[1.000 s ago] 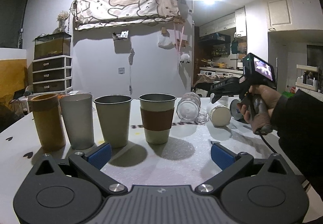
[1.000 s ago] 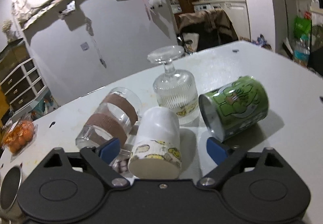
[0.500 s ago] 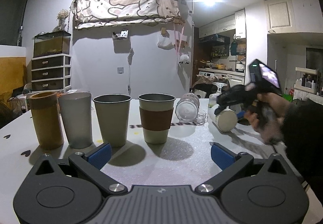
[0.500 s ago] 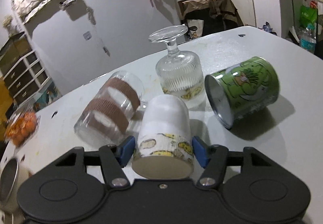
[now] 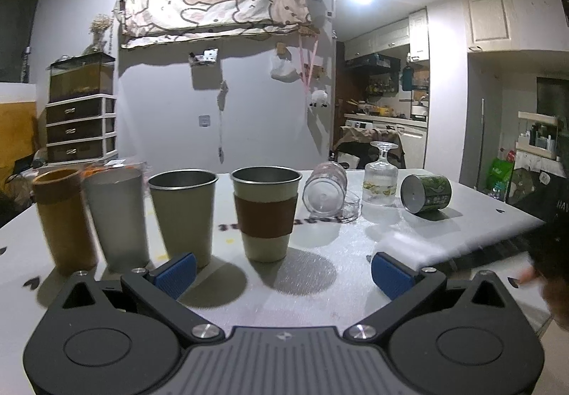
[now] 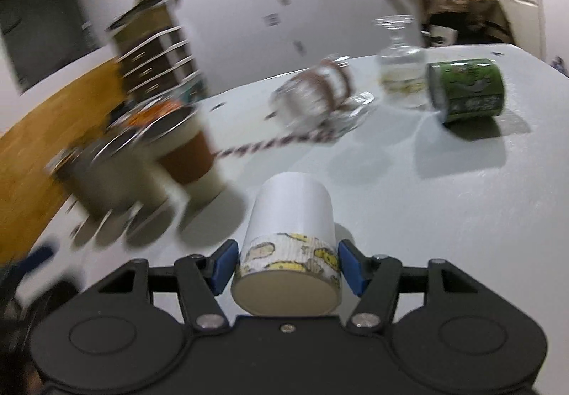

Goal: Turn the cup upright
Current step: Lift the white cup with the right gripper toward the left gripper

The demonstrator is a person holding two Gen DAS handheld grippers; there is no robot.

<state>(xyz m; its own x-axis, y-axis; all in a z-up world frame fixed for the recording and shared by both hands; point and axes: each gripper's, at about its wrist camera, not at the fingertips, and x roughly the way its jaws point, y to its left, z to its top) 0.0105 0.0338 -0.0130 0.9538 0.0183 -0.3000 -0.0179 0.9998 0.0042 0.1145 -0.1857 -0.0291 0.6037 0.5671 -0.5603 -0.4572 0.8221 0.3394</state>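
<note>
The white cup [image 6: 290, 238] is clamped between the blue pads [image 6: 223, 265] of the right gripper [image 6: 286, 265], gripped at the printed band near its base. Its flat base faces the camera and the mouth points away, so it is held roughly on its side above the table [image 6: 444, 217], clear of the other vessels. The background is smeared in the right wrist view, which suggests the gripper is being swung.

The left gripper [image 5: 282, 274] is held wide and empty, low over the table in front of the row of upright cups [image 5: 265, 211].

For the flip to be done well, the wrist should be rolled until the base points down and the mouth up, with the clamp kept firm, since only a narrow band near the base is caught and the cup could pivot between the pads. A bare patch of table is best chosen, probably just beside the sleeved cup [image 6: 192, 160] at the end of the row, with enough gap that it is not knocked. The base should be set flat before the pads are released. The lying glass [image 6: 316, 92], the inverted goblet [image 6: 402, 64] and the green can [image 6: 466, 90] are best kept well apart from the swing.
</note>
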